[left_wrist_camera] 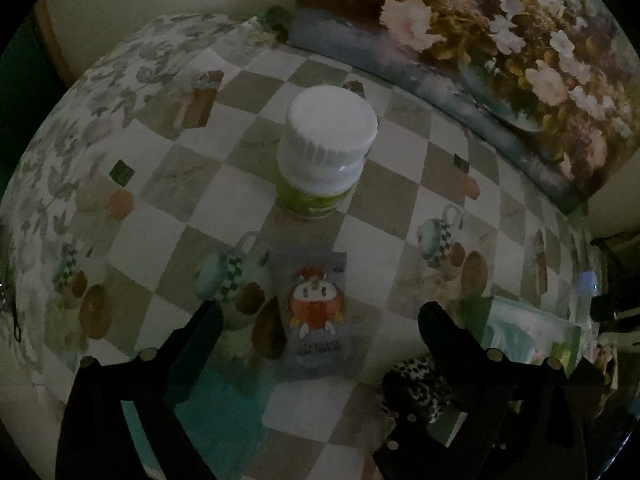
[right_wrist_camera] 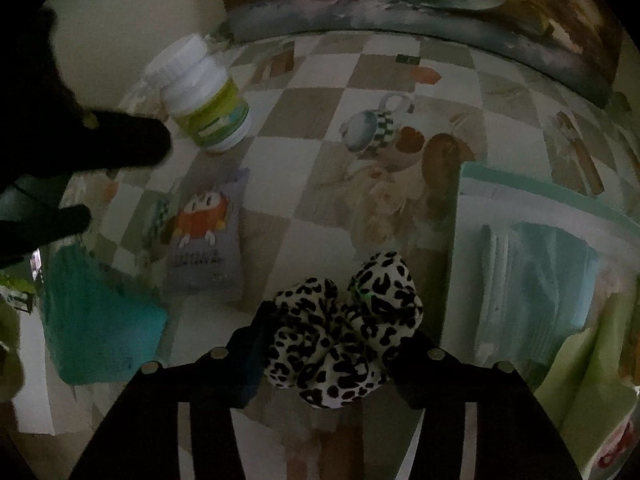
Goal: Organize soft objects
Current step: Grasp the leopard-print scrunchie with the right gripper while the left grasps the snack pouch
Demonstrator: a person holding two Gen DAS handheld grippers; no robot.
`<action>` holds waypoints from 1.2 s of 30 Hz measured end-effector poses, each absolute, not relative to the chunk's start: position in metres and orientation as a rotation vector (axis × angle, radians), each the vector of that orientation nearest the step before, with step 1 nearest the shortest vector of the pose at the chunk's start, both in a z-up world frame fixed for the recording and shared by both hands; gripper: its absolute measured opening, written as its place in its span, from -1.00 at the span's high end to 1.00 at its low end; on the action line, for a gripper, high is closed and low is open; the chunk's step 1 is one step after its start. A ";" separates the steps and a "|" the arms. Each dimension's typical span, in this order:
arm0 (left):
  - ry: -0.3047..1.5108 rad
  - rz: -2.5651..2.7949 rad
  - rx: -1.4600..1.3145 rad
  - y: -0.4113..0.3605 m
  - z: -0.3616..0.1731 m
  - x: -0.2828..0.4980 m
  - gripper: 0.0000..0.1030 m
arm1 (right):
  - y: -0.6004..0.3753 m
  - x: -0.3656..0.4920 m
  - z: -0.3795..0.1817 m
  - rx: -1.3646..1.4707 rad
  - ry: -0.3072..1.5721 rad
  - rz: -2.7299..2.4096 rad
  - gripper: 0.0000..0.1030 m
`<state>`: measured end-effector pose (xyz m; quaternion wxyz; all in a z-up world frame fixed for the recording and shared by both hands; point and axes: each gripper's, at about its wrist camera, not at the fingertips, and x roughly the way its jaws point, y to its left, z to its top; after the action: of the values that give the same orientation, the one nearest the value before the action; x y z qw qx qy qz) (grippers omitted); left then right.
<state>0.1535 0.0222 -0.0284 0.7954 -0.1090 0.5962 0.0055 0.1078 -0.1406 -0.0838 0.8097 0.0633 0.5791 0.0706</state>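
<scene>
My right gripper [right_wrist_camera: 338, 332] is shut on a leopard-print scrunchie [right_wrist_camera: 352, 332], whose soft folds bulge out between the two black fingers. The same scrunchie [left_wrist_camera: 412, 384] shows low right in the left wrist view. My left gripper [left_wrist_camera: 320, 312] hangs open above the table, its fingers wide apart and nothing held. Under it lies a flat grey pouch [left_wrist_camera: 316, 320] with a red cartoon figure. In the right wrist view the left gripper [right_wrist_camera: 128, 178] is at the far left, above the pouch [right_wrist_camera: 204, 236]. A teal cloth [right_wrist_camera: 100, 320] lies at the near left.
A white-lidded bottle with a green label [left_wrist_camera: 326, 148] stands behind the pouch on the checkered tablecloth [left_wrist_camera: 400, 140]. A pale green box [right_wrist_camera: 540, 248] sits at the right. A flower painting [left_wrist_camera: 480, 40] leans against the wall along the back edge.
</scene>
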 end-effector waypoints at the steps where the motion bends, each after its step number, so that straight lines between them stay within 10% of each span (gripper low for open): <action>1: 1.283 0.015 -0.228 0.022 -0.030 0.156 -0.87 | -0.144 0.110 -0.083 0.145 1.235 0.153 -0.04; 16: 1.411 0.021 -0.080 -0.006 -0.080 0.175 -0.46 | -0.150 0.109 -0.079 0.195 1.210 0.154 0.04; 20: 1.428 0.024 -0.090 -0.006 -0.089 0.176 -0.07 | -0.143 0.103 -0.079 0.189 1.209 0.152 0.04; 36: 1.390 -0.024 -0.131 -0.003 -0.087 0.163 0.16 | -0.144 0.107 -0.076 0.204 1.200 0.150 0.04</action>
<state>0.1630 -0.0034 -0.0865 0.7661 -0.0602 0.6399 -0.0109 0.1073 -0.1439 -0.0763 0.8179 0.0955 0.5630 0.0703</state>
